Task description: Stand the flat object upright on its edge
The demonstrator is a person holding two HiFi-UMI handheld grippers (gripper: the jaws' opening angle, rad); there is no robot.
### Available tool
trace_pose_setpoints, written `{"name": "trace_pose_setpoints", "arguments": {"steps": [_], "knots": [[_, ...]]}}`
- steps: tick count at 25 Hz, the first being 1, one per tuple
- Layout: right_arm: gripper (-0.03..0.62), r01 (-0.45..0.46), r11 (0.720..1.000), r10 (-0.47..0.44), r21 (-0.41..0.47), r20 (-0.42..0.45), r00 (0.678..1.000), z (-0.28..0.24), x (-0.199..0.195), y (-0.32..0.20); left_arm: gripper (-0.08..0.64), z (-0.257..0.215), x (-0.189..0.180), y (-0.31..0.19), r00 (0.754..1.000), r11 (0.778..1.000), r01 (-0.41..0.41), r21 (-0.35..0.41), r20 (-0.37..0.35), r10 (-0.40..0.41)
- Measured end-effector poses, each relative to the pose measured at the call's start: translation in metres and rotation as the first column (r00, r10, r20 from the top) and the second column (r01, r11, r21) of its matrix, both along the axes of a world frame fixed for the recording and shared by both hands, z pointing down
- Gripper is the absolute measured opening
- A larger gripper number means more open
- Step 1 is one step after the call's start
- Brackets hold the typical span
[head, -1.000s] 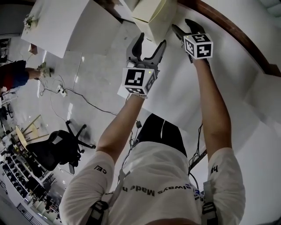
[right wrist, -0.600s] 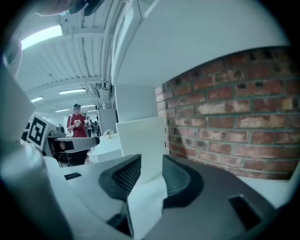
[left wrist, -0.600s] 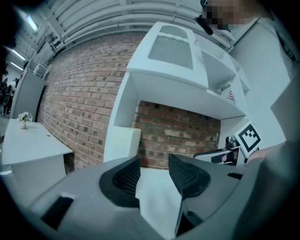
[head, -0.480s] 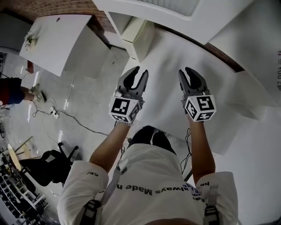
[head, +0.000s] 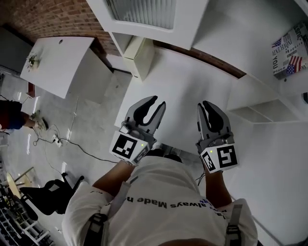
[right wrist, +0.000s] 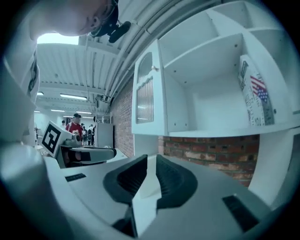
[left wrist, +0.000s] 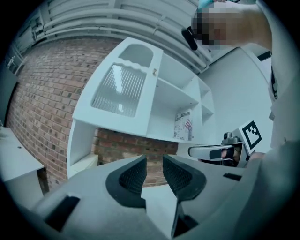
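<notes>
Head view, tongs: left gripper (head: pixel 158 100) and right gripper (head: pixel 207 104) hang over the white table (head: pixel 183 77), close to the body. Both have just been closing and are now squeezed together on nothing.
Head view, flat object: pretty sure it's the cream box (head: pixel 143 54). It stands on a narrow side at the table's far corner under the cabinet (head: pixel 139 14), on the floor by the look of it, well apart from both grippers.
Head view, writing: the shirt (head: pixel 163 192) reads "always Made". The flag-print book (head: pixel 288 53) in the shelf unit (head: pixel 250 103) shows "INTELLI…", and the rest is too small.
Left gripper view, jaws: just a narrow slit, with only the brick wall (left wrist: pixel 42 108) behind it.
Right gripper view, jaws: same deal, empty. The flag-print book stands upright in its compartment.
Handling: looks like cardboard, so probably light, stiffish, easy to dent and a bit slick. I'd pinch across the thin side near the top edge, one gripper per end.
</notes>
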State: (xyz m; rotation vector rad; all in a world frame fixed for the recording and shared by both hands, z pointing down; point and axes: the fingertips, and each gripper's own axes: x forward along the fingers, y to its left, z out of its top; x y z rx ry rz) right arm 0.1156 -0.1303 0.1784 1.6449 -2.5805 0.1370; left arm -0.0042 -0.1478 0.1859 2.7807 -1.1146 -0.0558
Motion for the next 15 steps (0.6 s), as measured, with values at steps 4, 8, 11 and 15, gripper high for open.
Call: {"name": "trace_pose_setpoints", "arguments": {"steps": [4, 8, 11, 15], "knots": [[0.06, -0.014, 1.0, 0.014, 0.016, -0.002, 1.0, -0.024, 0.012, 0.025, 0.11, -0.028, 0.015, 0.019, 0.999, 0.999, -0.033, 0.022, -0.016, 0.033], [0.054, -0.03, 0.999, 0.03, 0.018, -0.033, 0.999, -0.045, 0.02, 0.042, 0.11, -0.051, 0.028, 0.034, 0.997, 0.997, -0.073, 0.04, -0.019, 0.074], [0.049, -0.042, 0.999, 0.043, 0.02, -0.047, 0.998, -0.054, 0.024, 0.051, 0.11, -0.061, 0.034, 0.04, 0.996, 0.995, -0.089, 0.055, -0.012, 0.09], [0.049, -0.057, 0.998, 0.057, 0.021, -0.038, 0.998, -0.056, 0.032, 0.048, 0.11, -0.065, 0.043, 0.037, 0.996, 0.993, -0.092, 0.07, -0.011, 0.093]]}}
